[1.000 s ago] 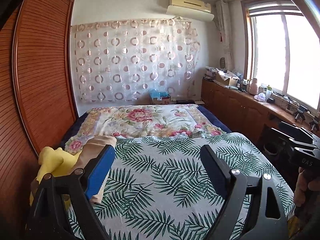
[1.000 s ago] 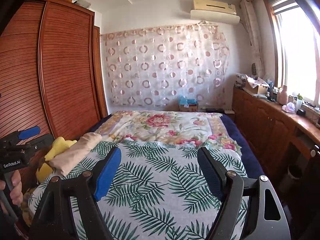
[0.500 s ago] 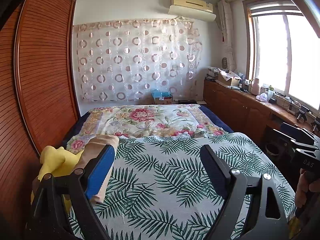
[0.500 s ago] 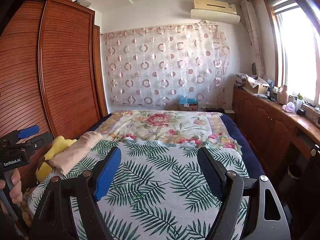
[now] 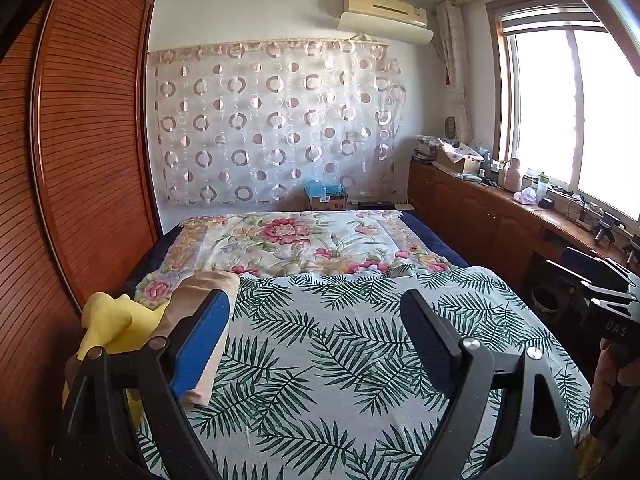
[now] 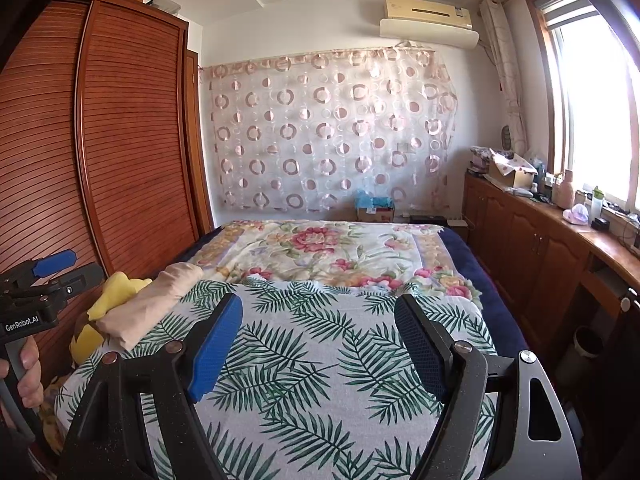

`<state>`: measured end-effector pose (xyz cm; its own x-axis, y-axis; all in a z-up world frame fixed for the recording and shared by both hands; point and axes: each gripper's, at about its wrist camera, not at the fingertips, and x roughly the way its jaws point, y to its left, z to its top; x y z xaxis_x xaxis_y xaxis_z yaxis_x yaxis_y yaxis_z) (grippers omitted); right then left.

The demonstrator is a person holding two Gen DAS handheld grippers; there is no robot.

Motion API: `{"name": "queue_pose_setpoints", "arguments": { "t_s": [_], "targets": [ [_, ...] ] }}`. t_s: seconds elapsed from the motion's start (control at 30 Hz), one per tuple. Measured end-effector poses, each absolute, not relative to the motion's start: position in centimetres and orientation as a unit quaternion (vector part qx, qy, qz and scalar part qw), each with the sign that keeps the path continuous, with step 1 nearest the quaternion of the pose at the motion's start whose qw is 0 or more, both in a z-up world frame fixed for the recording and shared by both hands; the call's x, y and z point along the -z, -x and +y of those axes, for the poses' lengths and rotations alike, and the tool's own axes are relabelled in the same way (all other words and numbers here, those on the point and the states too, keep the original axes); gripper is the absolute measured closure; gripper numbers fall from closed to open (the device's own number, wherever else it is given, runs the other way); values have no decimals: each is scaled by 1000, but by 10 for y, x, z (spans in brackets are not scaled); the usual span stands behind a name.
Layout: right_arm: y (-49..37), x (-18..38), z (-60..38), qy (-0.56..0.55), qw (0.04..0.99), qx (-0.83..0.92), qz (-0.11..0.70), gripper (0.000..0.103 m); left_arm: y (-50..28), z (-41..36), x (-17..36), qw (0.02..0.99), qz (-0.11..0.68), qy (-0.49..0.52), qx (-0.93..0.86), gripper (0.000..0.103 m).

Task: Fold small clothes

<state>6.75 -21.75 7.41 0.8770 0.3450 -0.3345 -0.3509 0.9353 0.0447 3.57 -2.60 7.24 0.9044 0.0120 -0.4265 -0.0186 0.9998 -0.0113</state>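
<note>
Nothing is changing: the left claw (image 5: pixel 316 340) and right claw (image 6: pixel 318 344) are still hovering wide open and empty, beige garment (image 6: pixel 152 304) lying untouched to their left, so folding is not starting yet.

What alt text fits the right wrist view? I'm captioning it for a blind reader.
The open right tool hovers, empty, over a palm-leaf sheet on a bed. A beige garment and a yellow one lie at its left edge.

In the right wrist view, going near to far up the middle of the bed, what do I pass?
Right gripper, open and empty → palm-leaf print sheet → floral quilt → cardboard box with blue items → circle-pattern curtain → air conditioner.
</note>
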Motion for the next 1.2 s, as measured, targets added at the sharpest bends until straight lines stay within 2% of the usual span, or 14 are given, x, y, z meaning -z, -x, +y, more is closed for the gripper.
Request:
{"name": "queue_pose_setpoints", "arguments": {
  "t_s": [1.2],
  "targets": [
    [-70, -72, -222, 10, 968, -183, 169, 23, -34, -26, -69, 976, 216, 8, -8, 15]
  ]
}}
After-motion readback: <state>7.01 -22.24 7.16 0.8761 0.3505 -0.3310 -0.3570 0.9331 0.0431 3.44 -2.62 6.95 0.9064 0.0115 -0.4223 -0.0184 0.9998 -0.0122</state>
